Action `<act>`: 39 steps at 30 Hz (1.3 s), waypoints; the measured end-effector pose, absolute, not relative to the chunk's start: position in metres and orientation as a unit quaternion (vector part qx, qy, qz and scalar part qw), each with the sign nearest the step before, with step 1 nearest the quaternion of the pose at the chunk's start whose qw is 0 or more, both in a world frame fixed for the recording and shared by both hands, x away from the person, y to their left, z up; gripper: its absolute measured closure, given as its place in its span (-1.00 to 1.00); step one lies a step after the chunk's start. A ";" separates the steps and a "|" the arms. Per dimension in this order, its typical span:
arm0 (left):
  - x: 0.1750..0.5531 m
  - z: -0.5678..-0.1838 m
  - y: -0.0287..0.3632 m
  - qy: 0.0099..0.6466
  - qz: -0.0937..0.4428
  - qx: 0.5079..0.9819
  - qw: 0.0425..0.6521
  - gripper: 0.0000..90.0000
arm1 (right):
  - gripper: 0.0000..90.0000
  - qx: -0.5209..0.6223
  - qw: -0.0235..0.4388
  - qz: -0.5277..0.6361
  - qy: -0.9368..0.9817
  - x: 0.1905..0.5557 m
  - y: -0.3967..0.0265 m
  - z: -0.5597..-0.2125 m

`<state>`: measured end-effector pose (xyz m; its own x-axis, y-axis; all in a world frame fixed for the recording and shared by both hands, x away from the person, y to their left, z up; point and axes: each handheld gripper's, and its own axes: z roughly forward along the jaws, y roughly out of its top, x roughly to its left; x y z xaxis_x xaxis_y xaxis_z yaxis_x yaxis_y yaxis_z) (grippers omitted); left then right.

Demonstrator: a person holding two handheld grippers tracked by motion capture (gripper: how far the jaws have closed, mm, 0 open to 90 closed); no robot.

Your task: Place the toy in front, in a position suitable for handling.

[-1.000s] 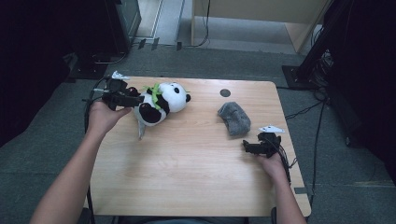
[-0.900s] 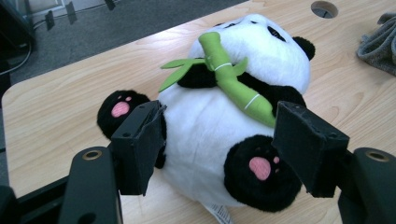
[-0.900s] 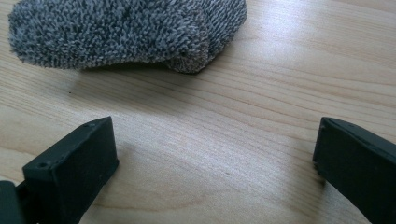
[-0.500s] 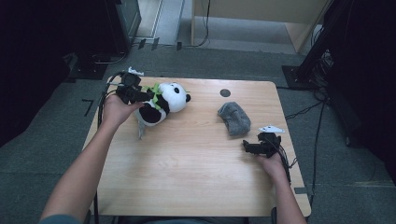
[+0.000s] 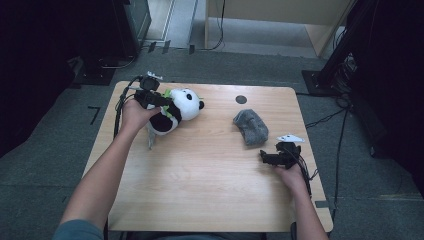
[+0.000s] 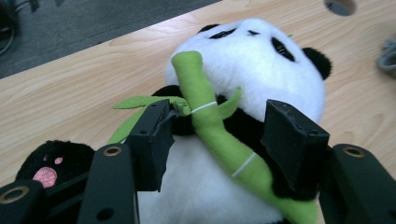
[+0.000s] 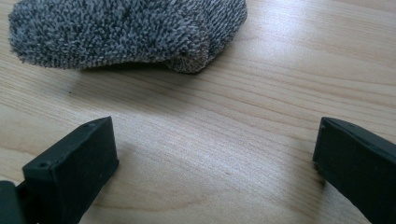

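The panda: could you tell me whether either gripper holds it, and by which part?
Not yet held: the left gripper straddles the panda at its bamboo, jaws just closing, pads apart from it. The right gripper is open.

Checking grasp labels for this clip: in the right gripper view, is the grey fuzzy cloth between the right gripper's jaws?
No. The grey fuzzy cloth lies on the table beyond the open right gripper.

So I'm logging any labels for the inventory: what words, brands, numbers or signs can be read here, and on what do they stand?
None: no readable text anywhere.
Panda plush: embroidered face and pink paw marks, no letters.
Green bamboo stalk: plain, with white bands.
Grey fuzzy cloth: no tag in sight.
Left gripper and right gripper: black jaws, unmarked.
Wooden table: bare grain.
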<state>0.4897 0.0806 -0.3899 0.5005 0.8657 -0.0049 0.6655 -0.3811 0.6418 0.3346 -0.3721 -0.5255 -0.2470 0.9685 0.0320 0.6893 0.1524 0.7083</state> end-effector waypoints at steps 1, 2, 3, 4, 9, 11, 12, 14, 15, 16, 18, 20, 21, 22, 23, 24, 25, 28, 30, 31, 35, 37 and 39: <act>0.491 -0.391 0.080 0.470 0.169 0.814 0.296 -0.06 | -1.00 0.571 0.224 0.312 0.726 0.335 -0.372 -0.526; 0.492 -0.394 0.080 0.471 0.168 0.815 0.292 -0.06 | -1.00 0.571 0.224 0.312 0.726 0.335 -0.372 -0.526; 0.493 -0.396 0.079 0.473 0.169 0.815 0.288 -0.06 | -1.00 0.571 0.224 0.312 0.726 0.335 -0.372 -0.526; 0.493 -0.398 0.079 0.475 0.166 0.815 0.288 -0.06 | -1.00 0.571 0.224 0.312 0.726 0.335 -0.372 -0.526; 0.492 -0.407 0.079 0.487 0.168 0.805 0.294 -0.02 | -1.00 0.569 0.224 0.312 0.727 0.335 -0.372 -0.526; 0.493 -0.407 0.081 0.499 0.156 0.799 0.297 0.00 | -1.00 0.568 0.224 0.313 0.727 0.335 -0.372 -0.526; 0.493 -0.407 0.081 0.504 0.152 0.796 0.298 0.01 | -1.00 0.568 0.224 0.313 0.727 0.335 -0.372 -0.526; 0.492 -0.408 0.082 0.518 0.146 0.786 0.304 0.05 | -1.00 0.568 0.224 0.313 0.727 0.335 -0.372 -0.526; 0.491 -0.409 0.082 0.520 0.144 0.784 0.307 0.05 | -1.00 0.568 0.224 0.313 0.727 0.335 -0.372 -0.526; 0.490 -0.411 0.082 0.520 0.145 0.783 0.309 0.08 | -1.00 0.568 0.224 0.313 0.727 0.335 -0.372 -0.526; 0.488 -0.413 0.082 0.517 0.150 0.783 0.312 0.10 | -1.00 0.568 0.224 0.313 0.727 0.335 -0.372 -0.526; 0.485 -0.415 0.082 0.516 0.155 0.783 0.311 0.14 | -1.00 0.568 0.225 0.313 0.727 0.335 -0.372 -0.526; 0.484 -0.416 0.081 0.517 0.159 0.781 0.312 0.21 | -1.00 0.568 0.225 0.313 0.728 0.335 -0.372 -0.526; 0.483 -0.417 0.080 0.518 0.161 0.780 0.313 0.21 | -1.00 0.568 0.225 0.313 0.728 0.335 -0.372 -0.526; 0.483 -0.417 0.080 0.519 0.163 0.779 0.312 0.33 | -1.00 0.568 0.224 0.313 0.727 0.335 -0.372 -0.526; 0.482 -0.417 0.079 0.520 0.166 0.778 0.312 0.33 | -1.00 0.568 0.224 0.313 0.727 0.335 -0.372 -0.526; 0.481 -0.418 0.079 0.522 0.168 0.776 0.311 0.38 | -1.00 0.568 0.224 0.313 0.727 0.335 -0.372 -0.526; 0.480 -0.417 0.077 0.514 0.183 0.780 0.306 0.62 | -1.00 0.568 0.225 0.313 0.727 0.335 -0.372 -0.526; 0.477 -0.414 0.076 0.495 0.200 0.789 0.303 0.73 | -1.00 0.568 0.224 0.313 0.727 0.335 -0.372 -0.526; 0.477 -0.414 0.076 0.493 0.201 0.791 0.303 0.74 | -1.00 0.568 0.225 0.313 0.727 0.335 -0.372 -0.526; 0.477 -0.411 0.080 0.495 0.188 0.786 0.319 0.78 | -1.00 0.568 0.225 0.313 0.727 0.335 -0.372 -0.526; 0.476 -0.409 0.080 0.483 0.200 0.793 0.313 0.78 | -1.00 0.568 0.225 0.313 0.727 0.335 -0.372 -0.526; 0.474 -0.408 0.081 0.479 0.203 0.795 0.313 0.79 | -1.00 0.568 0.225 0.313 0.727 0.335 -0.372 -0.526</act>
